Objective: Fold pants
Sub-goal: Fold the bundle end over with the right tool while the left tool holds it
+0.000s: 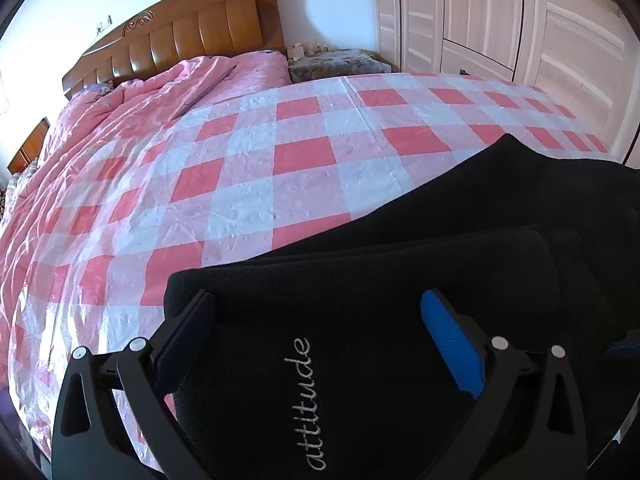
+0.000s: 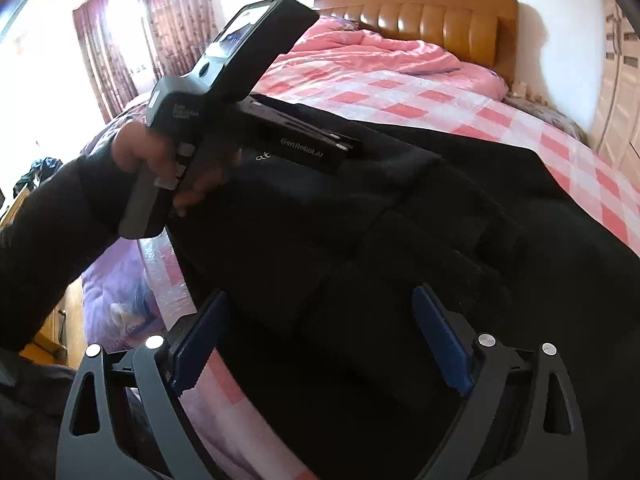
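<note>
I worked over one bed, covered by a pink and white checked sheet [image 1: 280, 160], with a rumpled pink quilt [image 1: 132, 112] bunched at the left toward the wooden headboard [image 1: 180, 40]. Right of the headboard I saw a bedside table [image 1: 336, 64] with small items too tiny to identify, then pale wardrobe doors [image 1: 500, 24] along the right wall. In the right wrist view two dark red curtains [image 2: 132, 40] hung at the bright windows on the left.

I counted one pair of black pants [image 1: 400, 280], lying on the near right part of the sheet, with the word "attitude" stitched in white. There were two grippers. My left gripper [image 1: 316, 308] was released, its two fingers spread wide above the lettered end of the pants, holding nothing; I could not tell whether they touched the cloth. My left hand [image 2: 132, 148] gripped its handle. My right gripper [image 2: 320, 304] was likewise released, fingers apart over the near edge of the pants
</note>
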A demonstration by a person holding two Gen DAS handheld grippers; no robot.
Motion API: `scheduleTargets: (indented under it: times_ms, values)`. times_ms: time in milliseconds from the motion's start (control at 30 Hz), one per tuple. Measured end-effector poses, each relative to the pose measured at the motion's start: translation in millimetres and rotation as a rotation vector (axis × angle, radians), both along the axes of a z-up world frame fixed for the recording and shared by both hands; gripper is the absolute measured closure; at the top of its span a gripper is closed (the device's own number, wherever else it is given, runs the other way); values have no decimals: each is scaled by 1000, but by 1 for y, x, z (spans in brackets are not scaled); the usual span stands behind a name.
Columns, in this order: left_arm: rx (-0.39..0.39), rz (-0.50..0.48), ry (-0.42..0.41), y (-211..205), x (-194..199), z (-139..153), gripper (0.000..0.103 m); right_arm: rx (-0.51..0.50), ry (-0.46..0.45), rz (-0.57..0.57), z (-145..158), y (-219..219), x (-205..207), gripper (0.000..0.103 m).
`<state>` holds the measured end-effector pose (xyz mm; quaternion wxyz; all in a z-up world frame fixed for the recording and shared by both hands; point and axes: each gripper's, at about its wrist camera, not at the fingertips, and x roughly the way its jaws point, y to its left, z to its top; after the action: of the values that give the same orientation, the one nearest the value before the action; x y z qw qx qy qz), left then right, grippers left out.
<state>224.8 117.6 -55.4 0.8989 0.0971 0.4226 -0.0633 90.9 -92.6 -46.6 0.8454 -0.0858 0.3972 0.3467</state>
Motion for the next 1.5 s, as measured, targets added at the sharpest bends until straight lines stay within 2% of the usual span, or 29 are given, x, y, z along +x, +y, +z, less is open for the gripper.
scheduleTargets:
  times_ms: [133, 200, 300, 400, 467, 533, 567, 600, 667, 733, 800, 833, 867, 900, 933, 1000, 1033, 1100, 1200, 1267, 1333, 1500]
  values:
    - [3, 1, 0, 0, 0, 0, 1, 16, -43, -119, 10, -36, -10, 14]
    - [7, 1, 1, 0, 1, 0, 1, -55, -13, -250, -2, -63, -4, 14]
    - [9, 2, 1, 0, 1, -1, 1, -62, 61, -335, -21, -96, -1, 13]
    - [10, 2, 3, -1, 1, -1, 1, 11, 70, -336, -18, -116, -10, 13]
    - [19, 8, 3, -1, 0, 0, 1, 23, 69, -368, -15, -131, -15, 13]
    - [80, 74, -49, -4, -13, 12, 2, 33, 57, -401, -11, -146, -25, 13]
    - [77, 84, -78, -6, -22, 19, 2, 51, 51, -413, -9, -156, -32, 13]
    - [26, 60, -122, -7, -42, 31, 2, 75, 46, -429, -8, -168, -39, 13]
    - [-48, 11, -149, -9, -67, 37, 2, 105, 56, -480, -11, -189, -49, 10]
    - [-39, -7, -118, -13, -78, 25, 2, 145, 62, -510, -10, -203, -56, 10]
    - [27, -21, -44, -17, -79, -3, 1, 224, 54, -556, -5, -222, -66, 10]
    - [35, -21, -36, -16, -80, -13, 1, 263, 50, -566, -2, -230, -71, 10]
    - [-10, -3, -74, -9, -85, -14, 1, 307, 42, -584, 2, -241, -79, 10]
    - [-25, 2, -50, -7, -81, -15, 1, 329, 39, -604, 4, -249, -83, 10]
    - [-30, 9, -35, -7, -79, -14, 1, 349, 44, -626, 5, -256, -87, 10]
    - [9, 43, -36, -12, -79, -5, 2, 404, 80, -674, 2, -275, -96, 10]
    - [18, 30, -63, -19, -83, 4, 2, 431, 99, -695, -1, -283, -99, 10]
    - [2, -55, -117, -42, -94, 24, 2, 481, 145, -728, -10, -295, -101, 9]
    - [-1, -152, -150, -75, -100, 34, 2, 437, 215, -765, -22, -294, -90, 9]
    - [-18, -204, -131, -94, -97, 30, 2, 430, 232, -775, -25, -294, -80, 9]
    - [-1, -245, -114, -112, -93, 19, 2, 445, 246, -781, -29, -294, -73, 9]
    - [-4, -296, -46, -131, -87, -13, 2, 478, 245, -830, -31, -299, -65, 8]
